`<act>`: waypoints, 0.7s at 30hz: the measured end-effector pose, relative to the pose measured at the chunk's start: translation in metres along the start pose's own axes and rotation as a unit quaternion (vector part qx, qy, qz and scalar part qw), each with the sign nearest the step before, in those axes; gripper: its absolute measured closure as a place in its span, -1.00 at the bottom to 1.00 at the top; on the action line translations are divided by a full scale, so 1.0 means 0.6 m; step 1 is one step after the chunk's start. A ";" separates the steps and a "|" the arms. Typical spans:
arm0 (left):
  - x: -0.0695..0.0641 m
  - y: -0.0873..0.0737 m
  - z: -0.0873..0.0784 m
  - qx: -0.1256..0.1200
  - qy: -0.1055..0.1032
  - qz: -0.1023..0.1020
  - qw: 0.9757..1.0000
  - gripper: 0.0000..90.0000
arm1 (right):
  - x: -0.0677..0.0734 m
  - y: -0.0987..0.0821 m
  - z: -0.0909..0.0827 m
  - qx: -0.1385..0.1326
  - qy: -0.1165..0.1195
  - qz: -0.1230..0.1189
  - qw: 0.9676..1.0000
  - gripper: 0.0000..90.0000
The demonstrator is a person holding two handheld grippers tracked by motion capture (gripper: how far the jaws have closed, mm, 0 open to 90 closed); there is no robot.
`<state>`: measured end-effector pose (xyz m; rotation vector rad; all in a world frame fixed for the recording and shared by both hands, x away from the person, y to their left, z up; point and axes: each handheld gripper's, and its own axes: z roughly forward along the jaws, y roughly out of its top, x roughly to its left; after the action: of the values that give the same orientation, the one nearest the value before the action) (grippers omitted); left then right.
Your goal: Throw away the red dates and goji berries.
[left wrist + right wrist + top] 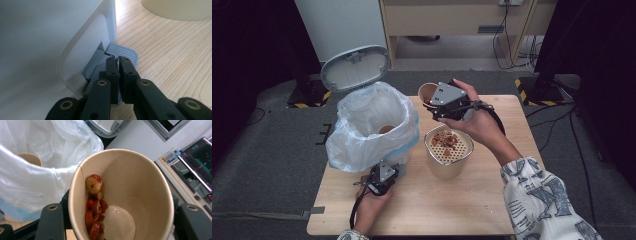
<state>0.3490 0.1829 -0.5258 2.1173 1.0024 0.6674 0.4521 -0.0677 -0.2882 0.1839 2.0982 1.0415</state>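
The left gripper (383,179), fingers clenched, presses the bin's pedal (123,51), holding the lid (355,67) up. The right gripper (443,104) grasps the tilted paper cup (120,195); fruit slices (95,202) cling inside. Next, probably tip them onto the strainer (448,145) below.

Two paper cups (428,92), one bin (367,132)

I see the white pedal bin with its clear plastic liner (371,127) blocking the wooden table's (452,205) far left corner, its grey lid (355,67) raised behind. The cream strainer pot (447,152) stands mid-table just beside it; the gap between looks tight, I think. The near edge and the right side lie open for a gripper to pass.
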 end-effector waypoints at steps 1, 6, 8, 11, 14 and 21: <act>0.000 0.000 0.000 0.000 0.000 0.000 1.000 0.90 | -0.001 0.002 0.000 -0.003 0.002 0.007 1.000 -0.17; 0.000 0.000 0.000 0.000 0.000 0.001 1.000 0.90 | -0.007 0.005 0.001 -0.016 0.017 0.048 0.999 -0.17; 0.000 0.000 0.000 0.000 0.000 0.000 1.000 0.90 | -0.009 0.005 0.001 -0.018 0.021 0.058 0.998 -0.17; 0.000 0.000 0.000 0.000 0.000 0.000 1.000 0.90 | -0.011 0.006 0.003 -0.025 0.030 0.076 0.996 -0.17; 0.000 0.000 0.000 0.000 0.000 0.000 1.000 0.90 | -0.011 0.009 0.006 -0.027 0.035 0.084 0.995 -0.17; 0.000 0.000 0.000 0.000 -0.001 -0.001 1.000 0.90 | -0.006 0.023 0.013 -0.029 0.043 0.087 0.995 -0.17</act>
<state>0.3490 0.1830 -0.5259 2.1162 1.0024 0.6657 0.4573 -0.0551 -0.2790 0.3014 2.1548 1.2313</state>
